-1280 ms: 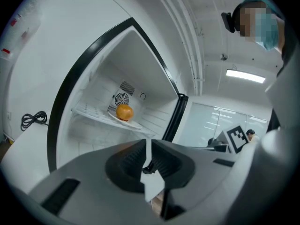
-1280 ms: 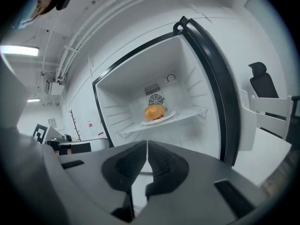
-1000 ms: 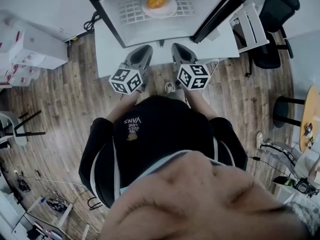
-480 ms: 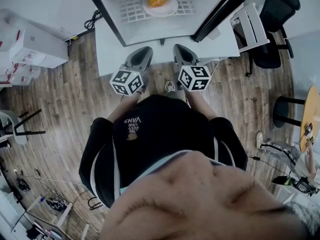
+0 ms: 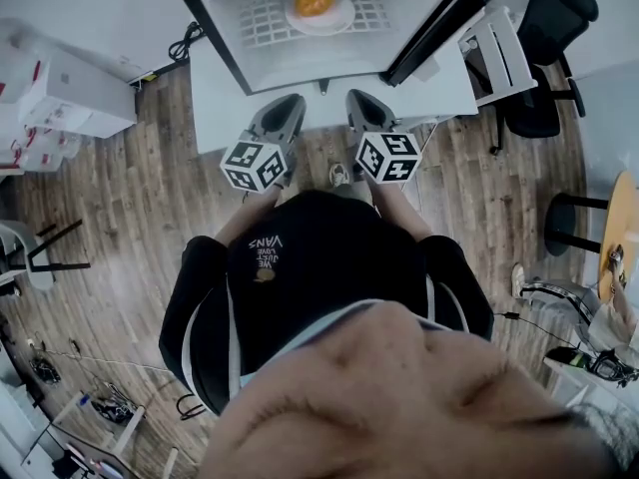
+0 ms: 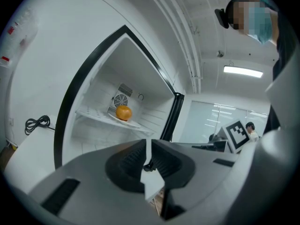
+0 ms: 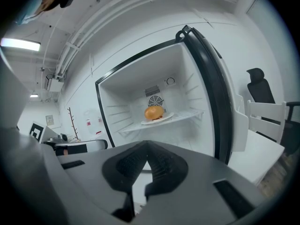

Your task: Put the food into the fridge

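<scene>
Nothing has shifted in the last second: left gripper (image 5: 287, 103) and right gripper (image 5: 359, 103) hang side by side before the open fridge (image 5: 228, 53), both sets of jaws closed and empty. Orange (image 5: 315, 0) sits on a plate (image 5: 341, 17) on the shelf, already inside. Probably light, firm and prone to roll; I'd grip across its middle, gently

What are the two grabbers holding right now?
Nothing. The left gripper and right gripper are both shut and empty; the orange sits on its plate in the fridge.
</scene>
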{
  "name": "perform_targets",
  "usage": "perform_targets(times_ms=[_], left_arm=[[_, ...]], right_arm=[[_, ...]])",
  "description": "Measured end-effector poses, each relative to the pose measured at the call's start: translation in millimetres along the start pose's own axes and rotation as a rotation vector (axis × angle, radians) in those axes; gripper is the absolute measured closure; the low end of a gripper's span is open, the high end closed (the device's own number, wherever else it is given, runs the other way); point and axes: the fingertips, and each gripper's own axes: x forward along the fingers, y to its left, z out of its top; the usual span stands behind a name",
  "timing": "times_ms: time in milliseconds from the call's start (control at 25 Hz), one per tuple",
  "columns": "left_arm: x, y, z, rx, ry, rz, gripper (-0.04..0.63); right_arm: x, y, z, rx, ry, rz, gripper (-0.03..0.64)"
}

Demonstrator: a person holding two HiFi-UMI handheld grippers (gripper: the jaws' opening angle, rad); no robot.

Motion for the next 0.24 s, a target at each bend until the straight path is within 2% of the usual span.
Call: perform_targets(times_ms=[240], left_arm=[[2.0,-0.8,1.9,0.005,-0.006,-0.004,0.558]], right_arm=[[1.9,1.2,-0.7,0.0,0.003,0.002,0.604]])
